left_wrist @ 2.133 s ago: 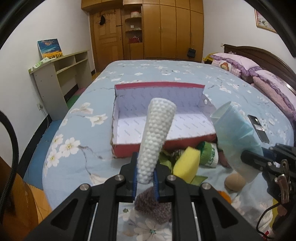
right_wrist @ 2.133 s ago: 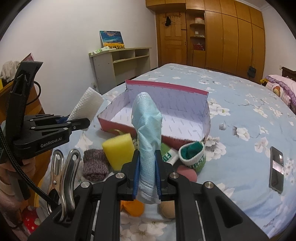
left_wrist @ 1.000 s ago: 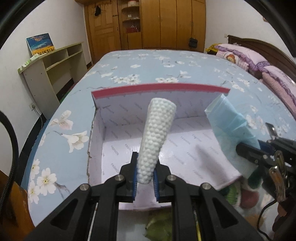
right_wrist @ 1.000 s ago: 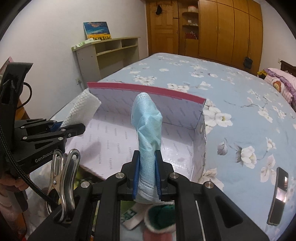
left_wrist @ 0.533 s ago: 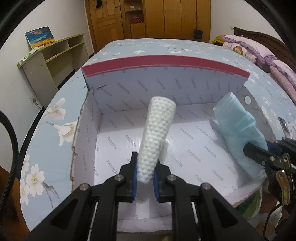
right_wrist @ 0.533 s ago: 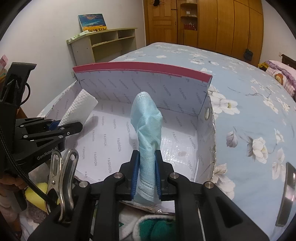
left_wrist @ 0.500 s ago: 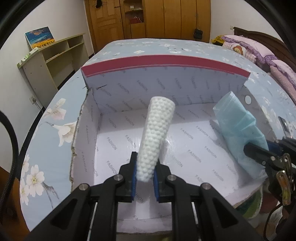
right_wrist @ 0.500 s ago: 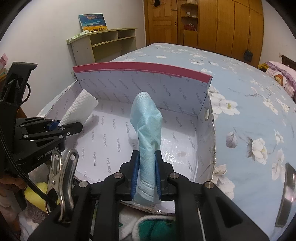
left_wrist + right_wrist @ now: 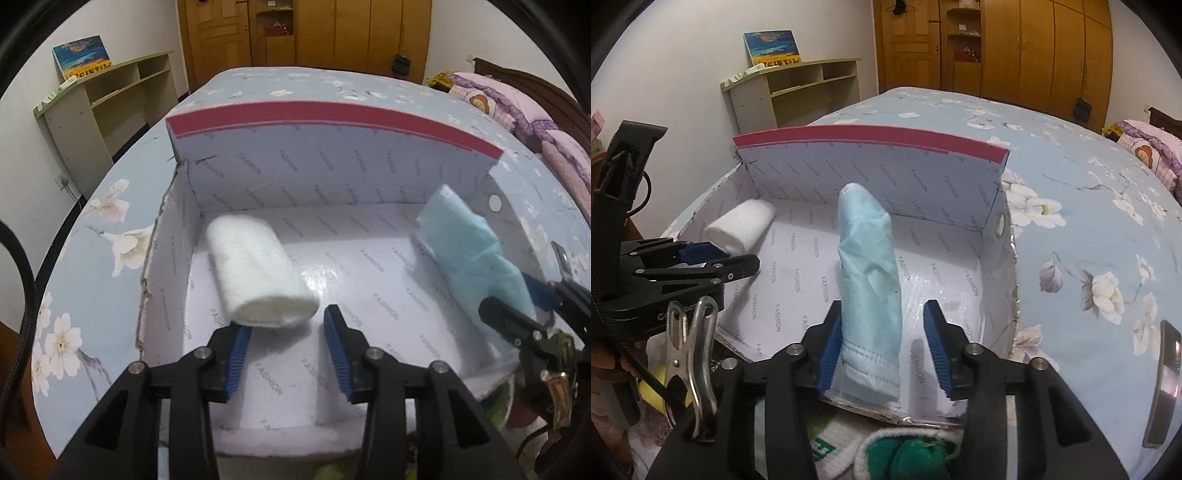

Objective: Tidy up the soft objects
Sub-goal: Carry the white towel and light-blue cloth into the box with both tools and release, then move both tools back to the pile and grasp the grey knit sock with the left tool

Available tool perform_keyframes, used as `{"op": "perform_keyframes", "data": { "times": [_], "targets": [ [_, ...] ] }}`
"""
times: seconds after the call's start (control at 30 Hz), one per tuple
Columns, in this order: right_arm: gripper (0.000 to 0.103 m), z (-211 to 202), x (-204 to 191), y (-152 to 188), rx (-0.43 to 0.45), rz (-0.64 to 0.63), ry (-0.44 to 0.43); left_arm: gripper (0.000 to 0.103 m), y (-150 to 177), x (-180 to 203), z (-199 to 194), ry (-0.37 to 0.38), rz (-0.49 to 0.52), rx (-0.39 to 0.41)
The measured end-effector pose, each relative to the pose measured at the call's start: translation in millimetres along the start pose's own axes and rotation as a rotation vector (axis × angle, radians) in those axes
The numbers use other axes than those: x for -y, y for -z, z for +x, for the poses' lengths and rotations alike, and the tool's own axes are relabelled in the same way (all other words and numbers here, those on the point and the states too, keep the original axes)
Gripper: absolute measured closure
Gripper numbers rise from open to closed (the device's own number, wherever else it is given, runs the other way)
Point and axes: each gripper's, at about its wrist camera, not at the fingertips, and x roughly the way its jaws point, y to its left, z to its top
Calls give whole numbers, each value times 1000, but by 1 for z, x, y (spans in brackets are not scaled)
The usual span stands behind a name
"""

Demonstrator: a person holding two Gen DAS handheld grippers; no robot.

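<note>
Both grippers, clamped half a second ago, are now opening: the white roll (image 9: 258, 271) drops from the left gripper (image 9: 286, 350) toward 10 o'clock in the box (image 9: 332, 118), the blue mask (image 9: 870, 291) leans unclamped inside the right gripper (image 9: 882, 350), so both deliveries are releasing

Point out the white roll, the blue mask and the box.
white roll (image 9: 258, 273), left wrist view, middle of its side.
blue mask (image 9: 870, 280), right wrist view, middle of the folded fabric.
box (image 9: 332, 118), left wrist view, red top edge of the back wall.
</note>
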Motion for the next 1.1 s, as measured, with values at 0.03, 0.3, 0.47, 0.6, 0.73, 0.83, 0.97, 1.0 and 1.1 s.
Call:
{"op": "perform_keyframes", "data": {
  "times": [0.03,0.3,0.47,0.6,0.73,0.83,0.97,1.0,1.1],
  "targets": [
    [54,-3,0,0,7,-1,4,55,0,1,-3,-2,7,6],
    [51,-22,-4,-2,32,-15,19,47,4,5,-31,-25,32,53],
    [51,-38,-10,4,42,-10,12,47,12,8,-50,-15,39,66],
    [51,-50,-15,7,50,-10,6,47,19,8,-67,-4,42,87],
    [51,-62,-20,12,59,-14,2,47,26,5,-81,1,33,101],
    [51,-68,-22,18,58,-3,-9,47,34,1,-88,1,30,100],
    [51,-73,-24,25,43,-1,-15,47,44,-2,-94,7,24,88],
    [51,-74,-25,26,42,-2,-14,47,49,-3,-97,11,20,86],
    [51,-78,-29,31,38,-7,-10,47,60,-7,-101,19,7,79]
  ]
}}
